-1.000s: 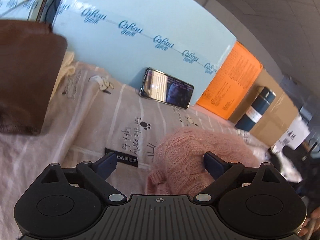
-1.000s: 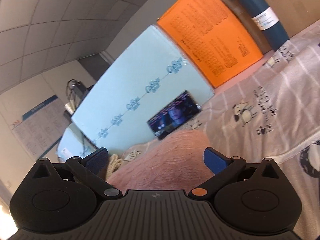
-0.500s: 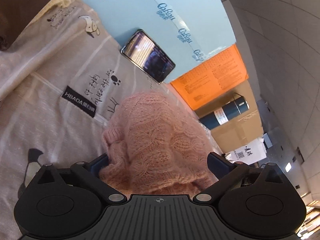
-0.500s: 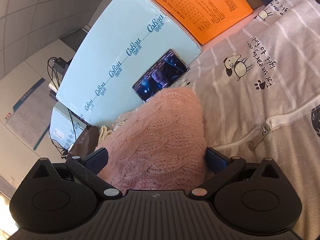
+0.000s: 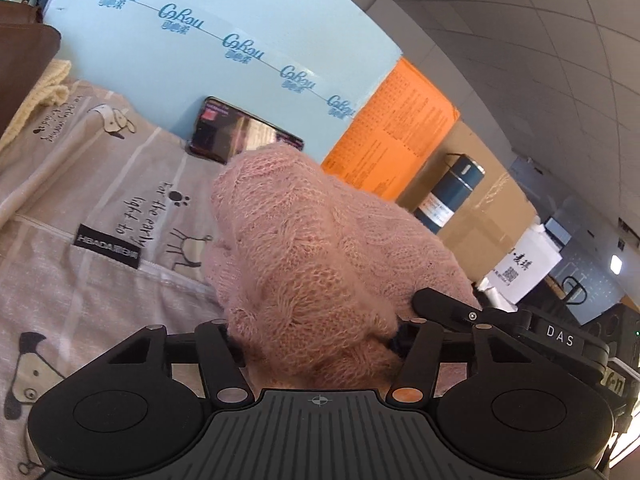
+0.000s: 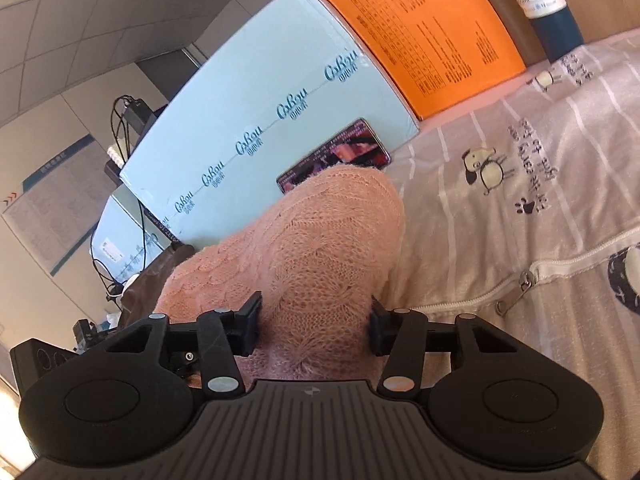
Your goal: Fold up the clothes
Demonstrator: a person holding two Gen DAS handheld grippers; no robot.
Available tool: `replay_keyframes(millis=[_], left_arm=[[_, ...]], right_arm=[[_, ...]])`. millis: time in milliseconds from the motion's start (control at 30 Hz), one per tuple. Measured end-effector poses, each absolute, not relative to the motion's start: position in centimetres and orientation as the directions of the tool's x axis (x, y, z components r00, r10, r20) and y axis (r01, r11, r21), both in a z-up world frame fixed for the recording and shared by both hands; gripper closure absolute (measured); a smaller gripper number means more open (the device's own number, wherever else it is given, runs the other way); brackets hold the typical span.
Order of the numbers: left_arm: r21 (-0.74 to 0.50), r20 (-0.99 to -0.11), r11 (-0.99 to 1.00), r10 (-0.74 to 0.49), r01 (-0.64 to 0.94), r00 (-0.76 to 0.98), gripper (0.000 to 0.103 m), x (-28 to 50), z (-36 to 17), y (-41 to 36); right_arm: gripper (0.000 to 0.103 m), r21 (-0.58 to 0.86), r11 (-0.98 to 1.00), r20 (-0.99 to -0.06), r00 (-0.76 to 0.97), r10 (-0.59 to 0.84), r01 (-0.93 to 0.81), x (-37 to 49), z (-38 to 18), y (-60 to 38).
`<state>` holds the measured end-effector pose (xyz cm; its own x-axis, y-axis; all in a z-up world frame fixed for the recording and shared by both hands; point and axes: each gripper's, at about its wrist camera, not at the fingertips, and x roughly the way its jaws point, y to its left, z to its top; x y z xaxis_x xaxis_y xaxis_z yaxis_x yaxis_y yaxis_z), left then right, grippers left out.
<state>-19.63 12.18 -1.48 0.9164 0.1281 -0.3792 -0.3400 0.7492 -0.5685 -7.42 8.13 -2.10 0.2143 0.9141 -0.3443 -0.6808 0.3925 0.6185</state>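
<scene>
Claws fill the bottom of both views, and both have just been closing on the pink knitted sweater (image 5: 320,264): the left claw (image 5: 316,344) has bunched knit squeezed between its jaws at lower centre, and the right claw (image 6: 316,320) pinches a fold of the same sweater (image 6: 320,248), its dark pads pressed into the wool on either side. Beneath the sweater lies a grey striped sheet (image 6: 520,208) printed with cartoon dogs. Farther back, mid-frame, a phone (image 5: 244,136) leans against a pale blue board (image 5: 224,32), with an orange sheet (image 5: 392,128) and a dark blue flask (image 5: 448,196) to the right.
</scene>
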Motion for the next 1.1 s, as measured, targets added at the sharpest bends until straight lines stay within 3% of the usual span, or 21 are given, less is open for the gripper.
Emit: replay_keyframes(millis=[533, 667, 867, 1000, 1100], left_arm=[[-0.411, -0.398, 0.91, -0.227, 0.049, 0.889, 0.046, -5.7, 1.0, 2.3], [-0.353, -0.32, 0.921, -0.283, 0.164, 0.904, 0.047, -1.5, 1.9, -0.1], [-0.329, -0.182, 0.92, -0.283, 0.213, 0.942, 0.051, 5.5, 4.0, -2.5], [-0.38, -0.071, 0.893, -0.288, 0.241, 0.955, 0.051, 10.4, 4.9, -4.1], [-0.398, -0.04, 0.876, -0.313, 0.272, 0.949, 0.051, 13.6, 4.4, -6.0]], right_arm=[[0.06, 0.581, 0.593, -0.259, 0.565, 0.784, -0.557, -6.0, -2.1, -7.4], [0.06, 0.58, 0.639, -0.223, 0.657, 0.72, -0.504, -4.1, -1.8, -11.4], [0.061, 0.567, 0.704, -0.164, 0.779, 0.605, -0.427, -0.2, 0.1, -14.5], [0.064, 0.56, 0.752, -0.084, 0.88, 0.468, -0.347, 2.8, 1.5, -15.2], [0.064, 0.535, 0.8, 0.0, 0.947, 0.322, -0.272, 4.0, 1.0, -15.8]])
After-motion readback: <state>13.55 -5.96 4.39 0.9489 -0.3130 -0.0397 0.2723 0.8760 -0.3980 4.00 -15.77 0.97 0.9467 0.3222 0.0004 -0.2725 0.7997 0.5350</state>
